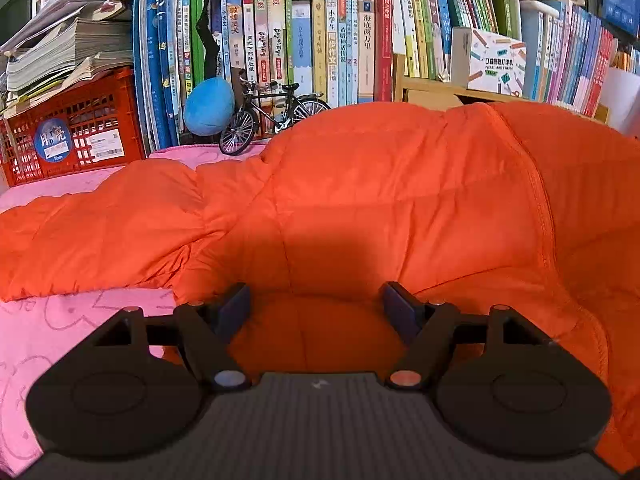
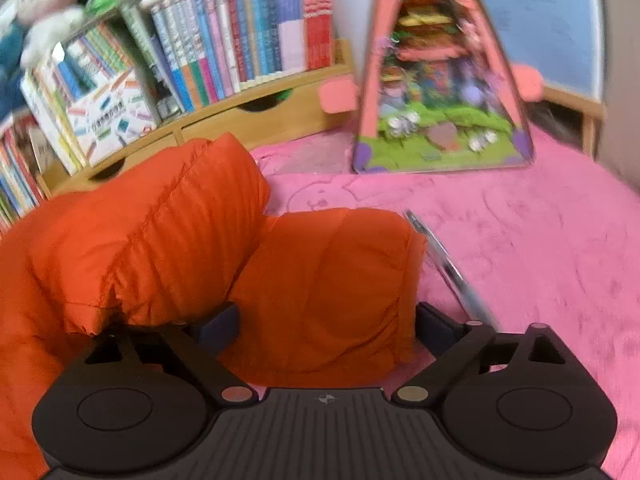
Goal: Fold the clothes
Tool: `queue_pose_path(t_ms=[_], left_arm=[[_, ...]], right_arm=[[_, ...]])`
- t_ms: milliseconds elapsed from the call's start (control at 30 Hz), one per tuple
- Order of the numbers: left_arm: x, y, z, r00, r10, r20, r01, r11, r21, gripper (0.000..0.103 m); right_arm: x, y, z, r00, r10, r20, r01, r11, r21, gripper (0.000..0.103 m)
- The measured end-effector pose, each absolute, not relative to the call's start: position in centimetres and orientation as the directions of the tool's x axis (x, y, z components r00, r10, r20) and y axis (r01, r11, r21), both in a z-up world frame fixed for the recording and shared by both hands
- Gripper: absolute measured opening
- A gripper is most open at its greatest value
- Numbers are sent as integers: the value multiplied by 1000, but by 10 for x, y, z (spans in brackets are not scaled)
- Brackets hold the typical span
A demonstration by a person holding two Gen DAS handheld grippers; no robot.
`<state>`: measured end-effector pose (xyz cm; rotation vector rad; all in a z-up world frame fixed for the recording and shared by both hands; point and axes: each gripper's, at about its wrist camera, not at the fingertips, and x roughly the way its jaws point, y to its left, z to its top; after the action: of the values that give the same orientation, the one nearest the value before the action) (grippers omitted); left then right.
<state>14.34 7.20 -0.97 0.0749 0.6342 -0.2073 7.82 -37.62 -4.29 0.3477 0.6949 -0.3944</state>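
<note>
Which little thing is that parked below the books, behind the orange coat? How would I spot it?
Look at the packed bookshelf behind the orange puffer jacket. At its foot, on the pink blanket, stands a miniature black bicycle, right of a blue plush ball. It alone there has spoked wheels.

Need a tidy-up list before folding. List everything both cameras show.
jacket: one, orange, puffy, lying on the blanket
blanket: one, pink, under the jacket
books: many, mixed colours, upright on shelves behind
crate: one, red, far left, papers stacked on top
model bicycle: one, black, in front of the books
plush ball: one, blue, beside the bicycle
toy box: one, pink, triangular, standing on the blanket
pen: one, blurred, beside the jacket
left gripper: black, open over the jacket
right gripper: black, open, jacket fold between its fingers
</note>
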Motion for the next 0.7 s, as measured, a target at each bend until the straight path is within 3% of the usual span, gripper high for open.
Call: queue_pose_path(t_ms=[33,100,200,367,467,567,633,700], left_arm=[[143,71,-10,785,-168,-596,215,977,8,74],[142,70,-9,784,-166,-598,215,977,11,74],[142,70,-8,783,-164,-599,215,977,13,74],[142,68,-8,783,-159,-601,213,977,18,74],[143,68,-8,783,-160,-601,212,977,17,74],[143,68,-8,783,-158,-602,209,978,16,75],[143,67,-7,783,-156,-602,208,978,16,75],[143,67,-7,784,-156,-601,207,978,16,75]], right_arm=[[81,-375,-40,703,-218,-677,440,881,173,46],[78,-377,-32,726,-167,-667,398,894,209,25],[68,-377,-11,766,-208,-608,369,917,152,21],[43,-382,30,760,-520,-390,501,851,-157,21],[35,-410,41,691,-649,-318,615,759,-213,21],[18,-435,43,681,-655,-328,660,743,-114,30],[1,-440,38,729,-600,-330,637,771,8,69],[-8,-434,33,750,-565,-343,614,788,44,82]])
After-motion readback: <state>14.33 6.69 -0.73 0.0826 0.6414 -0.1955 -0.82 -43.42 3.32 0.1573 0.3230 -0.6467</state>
